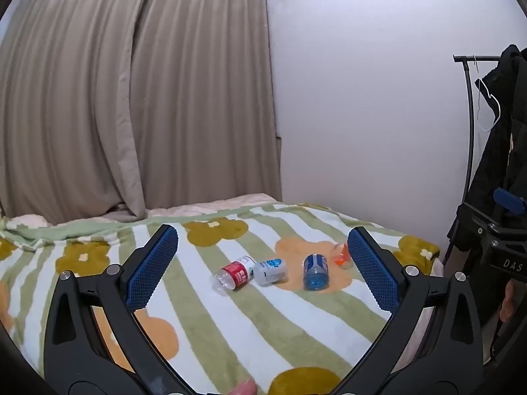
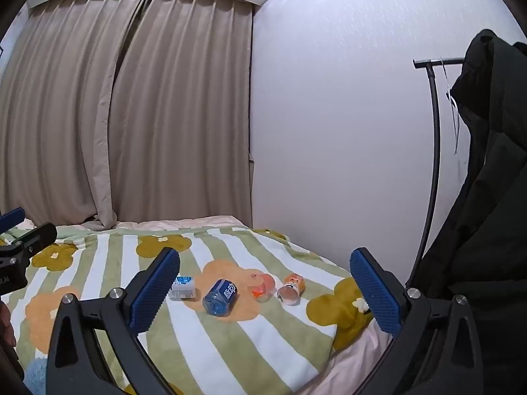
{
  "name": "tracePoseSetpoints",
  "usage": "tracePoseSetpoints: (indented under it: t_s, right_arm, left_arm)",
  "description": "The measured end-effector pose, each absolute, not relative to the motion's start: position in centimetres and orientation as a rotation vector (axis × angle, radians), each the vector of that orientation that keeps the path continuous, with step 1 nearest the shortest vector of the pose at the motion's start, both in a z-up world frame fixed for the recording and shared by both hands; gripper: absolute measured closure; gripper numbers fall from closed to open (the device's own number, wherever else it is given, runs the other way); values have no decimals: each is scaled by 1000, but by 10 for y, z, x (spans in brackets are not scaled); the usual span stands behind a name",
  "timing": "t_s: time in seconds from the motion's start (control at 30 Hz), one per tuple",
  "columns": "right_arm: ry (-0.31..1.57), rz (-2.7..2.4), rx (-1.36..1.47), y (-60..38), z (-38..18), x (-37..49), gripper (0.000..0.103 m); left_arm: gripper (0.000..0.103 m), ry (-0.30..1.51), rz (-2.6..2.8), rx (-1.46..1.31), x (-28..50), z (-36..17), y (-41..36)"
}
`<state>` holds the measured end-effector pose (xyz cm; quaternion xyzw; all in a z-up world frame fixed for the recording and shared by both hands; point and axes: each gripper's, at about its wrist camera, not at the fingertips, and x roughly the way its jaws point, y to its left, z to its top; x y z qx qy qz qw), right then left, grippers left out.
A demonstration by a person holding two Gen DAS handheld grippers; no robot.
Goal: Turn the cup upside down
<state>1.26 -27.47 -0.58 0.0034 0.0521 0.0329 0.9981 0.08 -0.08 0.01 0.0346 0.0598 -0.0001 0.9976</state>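
Several small cut-bottle cups lie on their sides in a row on the flowered blanket (image 1: 230, 322). In the left wrist view I see a red-labelled cup (image 1: 234, 276), a white one (image 1: 270, 271), a blue one (image 1: 315, 271) and an orange one (image 1: 342, 255). In the right wrist view I see the white cup (image 2: 183, 288), the blue cup (image 2: 219, 297), an orange cup (image 2: 262, 285) and an orange-labelled clear cup (image 2: 291, 289). My left gripper (image 1: 262, 270) is open and empty, well short of the cups. My right gripper (image 2: 263, 291) is open and empty too.
The bed's right edge (image 2: 355, 339) drops off near the wall. A black clothes rack (image 2: 433, 151) with a dark coat (image 2: 487, 230) stands at the right. Beige curtains (image 1: 131, 98) hang behind the bed. The other gripper shows at the left edge of the right wrist view (image 2: 19, 247).
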Motion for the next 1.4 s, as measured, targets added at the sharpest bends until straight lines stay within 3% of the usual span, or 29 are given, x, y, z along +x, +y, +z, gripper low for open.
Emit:
tracePoseSetpoints:
  t_s: [1.4]
  right_arm:
    - [85,116,-21,-270,-6,14,0]
  left_arm:
    - [0,133,6,15,-2,3,3]
